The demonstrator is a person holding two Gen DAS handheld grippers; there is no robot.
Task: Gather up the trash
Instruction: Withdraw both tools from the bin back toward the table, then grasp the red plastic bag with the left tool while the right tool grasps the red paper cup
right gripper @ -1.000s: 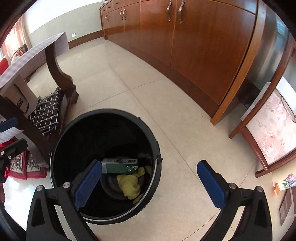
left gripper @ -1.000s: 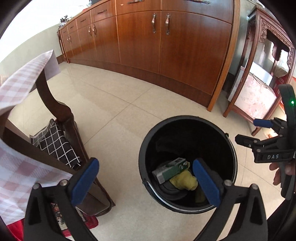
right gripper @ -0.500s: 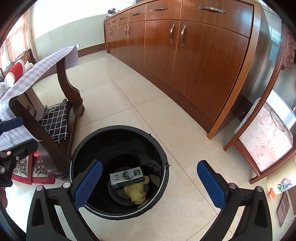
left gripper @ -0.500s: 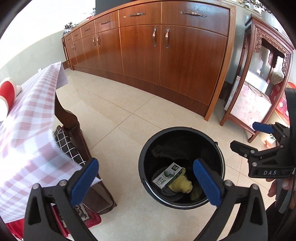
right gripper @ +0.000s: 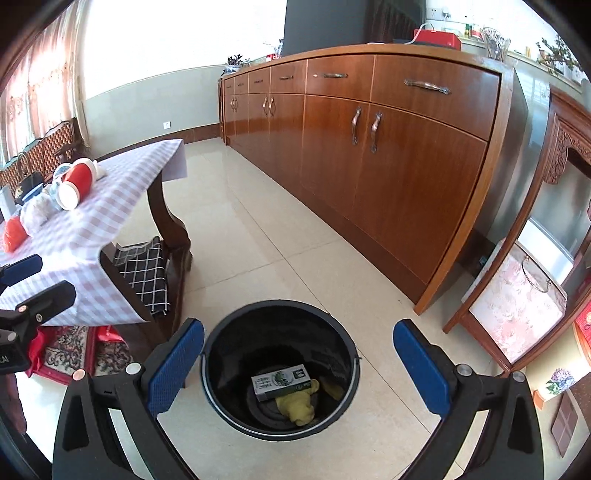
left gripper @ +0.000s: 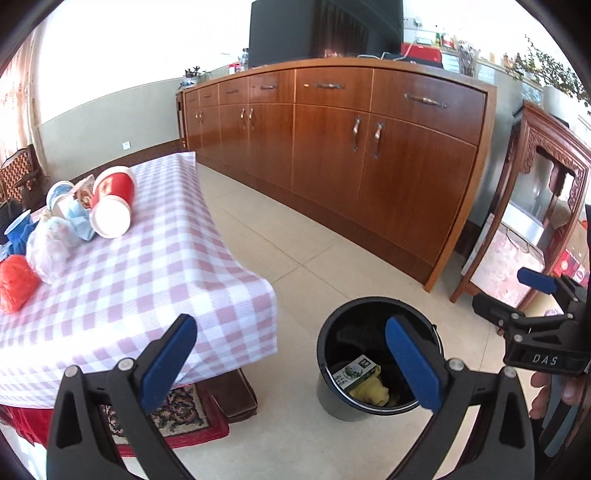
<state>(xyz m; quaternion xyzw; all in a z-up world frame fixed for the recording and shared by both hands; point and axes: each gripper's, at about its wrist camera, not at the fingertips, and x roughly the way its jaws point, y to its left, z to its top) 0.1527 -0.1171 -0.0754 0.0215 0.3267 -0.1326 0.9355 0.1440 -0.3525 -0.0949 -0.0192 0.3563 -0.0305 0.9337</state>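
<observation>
Both tools hang wide apart and hold nothing: the left gripper spreads its two blue pads over the table corner and the bin, and the right gripper spreads its own two pads either side of the bin's mouth. Straight below the right one, one black bin stands on the pale floor tiles, and two pieces of trash show inside it: one green-and-white carton lying flat, and one crumpled yellow wad touching the carton's lower edge. From the left wrist, the same bin sits just beside the table with the checked cloth, the right gripper hanging at the far right with fingers of the person's hand under it. On the cloth, near its far left end, the uncollected pile waits: one red paper cup on its side, its white base toward the camera, one blue-and-white cup behind it, one clear plastic bag, one orange-red bag, and blue scraps too bunched to count. Under the table lie one checked black cushion and one patterned rug. Behind everything runs one long wooden sideboard with a dark screen on top, and one carved wooden stand at the right.
</observation>
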